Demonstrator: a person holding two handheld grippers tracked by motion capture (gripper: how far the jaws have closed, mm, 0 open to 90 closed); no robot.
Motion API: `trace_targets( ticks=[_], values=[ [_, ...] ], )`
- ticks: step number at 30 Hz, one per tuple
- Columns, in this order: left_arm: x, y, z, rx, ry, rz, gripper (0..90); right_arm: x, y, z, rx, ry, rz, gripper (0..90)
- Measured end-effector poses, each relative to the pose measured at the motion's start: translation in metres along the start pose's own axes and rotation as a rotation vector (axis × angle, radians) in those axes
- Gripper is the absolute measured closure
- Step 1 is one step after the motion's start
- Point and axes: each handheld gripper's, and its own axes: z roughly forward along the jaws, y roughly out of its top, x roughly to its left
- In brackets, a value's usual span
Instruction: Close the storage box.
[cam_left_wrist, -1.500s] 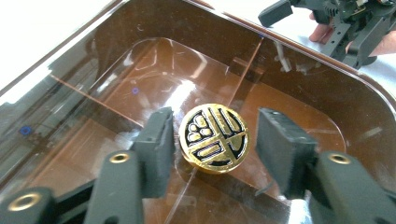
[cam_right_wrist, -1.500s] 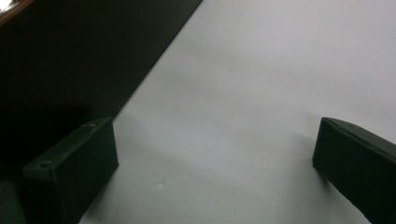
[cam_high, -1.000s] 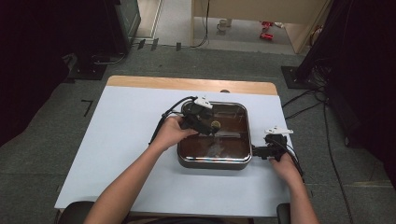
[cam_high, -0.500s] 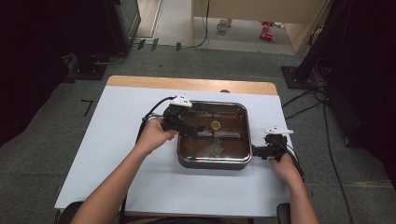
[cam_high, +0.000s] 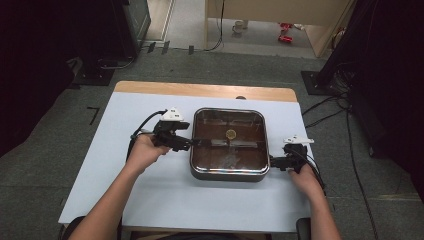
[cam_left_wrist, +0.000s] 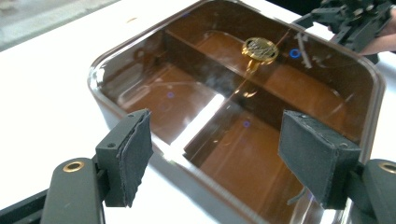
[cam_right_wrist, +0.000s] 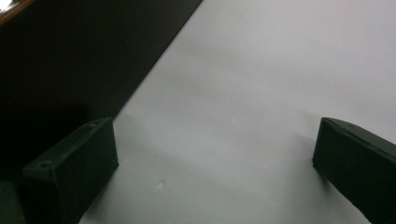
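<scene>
A square steel pan (cam_high: 228, 173) with a glossy brown inside and a divider across it sits mid-table. A small round gold knob (cam_high: 231, 133) stands on the divider, and it is also in the left gripper view, knob (cam_left_wrist: 260, 48). My left gripper (cam_high: 187, 145) is at the pan's left edge. Its jaws have just been opening and are now wide apart, and its pads (cam_left_wrist: 135, 149) grip nothing. My left gripper (cam_left_wrist: 215, 144) looks over the pan's rim (cam_left_wrist: 369, 84). My right gripper (cam_high: 274, 162) sits by the pan's right side. My right gripper (cam_right_wrist: 215, 154) is open over bare table beside the dark pan wall (cam_right_wrist: 70, 60).
The white tabletop (cam_high: 150, 200) has a wooden strip (cam_high: 200, 90) along its far edge. Black cables (cam_high: 145, 125) trail from the left gripper. The right gripper (cam_left_wrist: 350, 18) and its hand show beyond the pan in the left gripper view. Dark equipment and floor cables surround the table.
My left hand has drawn back leftward from over the pan's middle to its left edge. The right hand has stayed put.
</scene>
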Motion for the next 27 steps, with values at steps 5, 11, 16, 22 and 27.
trace_targets(
  ticks=[5,11,16,22,27],
  values=[
    [0.005,-0.011,-0.013,-0.014,0.016,-0.02,25.9,0.0,0.0,0.0,0.0,0.0,0.0,0.0],
    [0.007,-0.029,-0.019,-0.008,0.049,-0.04,25.0,0.0,0.0,0.0,-0.001,0.001,0.001,0.0],
    [0.008,-0.041,-0.026,-0.016,0.075,-0.052,24.3,0.0,0.0,0.0,-0.001,0.001,0.001,0.0],
    [0.006,-0.06,-0.031,-0.01,0.129,-0.068,22.9,0.0,0.0,0.0,0.0,0.001,0.002,0.0],
    [0.005,-0.078,-0.031,-0.016,0.164,-0.109,22.9,0.0,0.0,0.0,0.001,0.0,0.001,0.0]
  ],
)
